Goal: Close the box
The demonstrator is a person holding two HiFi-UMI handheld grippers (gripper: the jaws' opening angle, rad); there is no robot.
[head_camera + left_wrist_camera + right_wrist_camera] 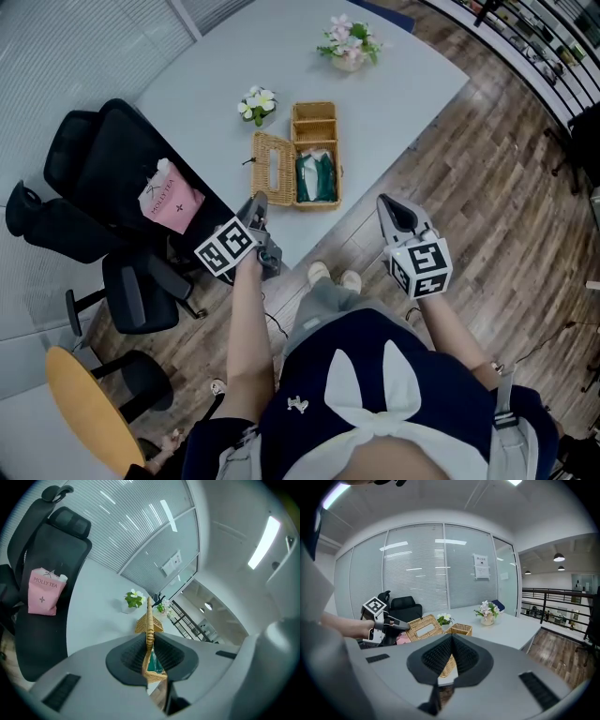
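In the head view, the box [317,122] is sitting open in the middle of the frame on the grey surface [281,56]. Its lid [273,169] is leaning out to the left and a green packet [317,178] is lying inside. The left gripper [256,202] is reaching up from the lower left and meeting the lid's near edge. The right gripper [389,208] is hovering at the lower right, apart from the box and beyond the surface's edge. A small flower pot [257,103] is standing just above the lid, and a bigger flower pot [349,42] is standing near the top of the frame. At the left, a pink bag [171,199] is resting on a black chair [112,159].

In the left gripper view, the left gripper [149,641] is clamping the lid [149,616], which is showing edge-on at centre frame. The box [157,676] is peeking out below the jaws. The small flower pot [134,599] is sitting above centre, and the pink bag [44,592] is showing at the left.

In the right gripper view, the right gripper [452,641] is holding its jaws together with nothing between them. Behind it, at centre, the box [461,629] is standing with its lid [423,626] tilted up. The left gripper [401,624] is pinching the lid from the left.
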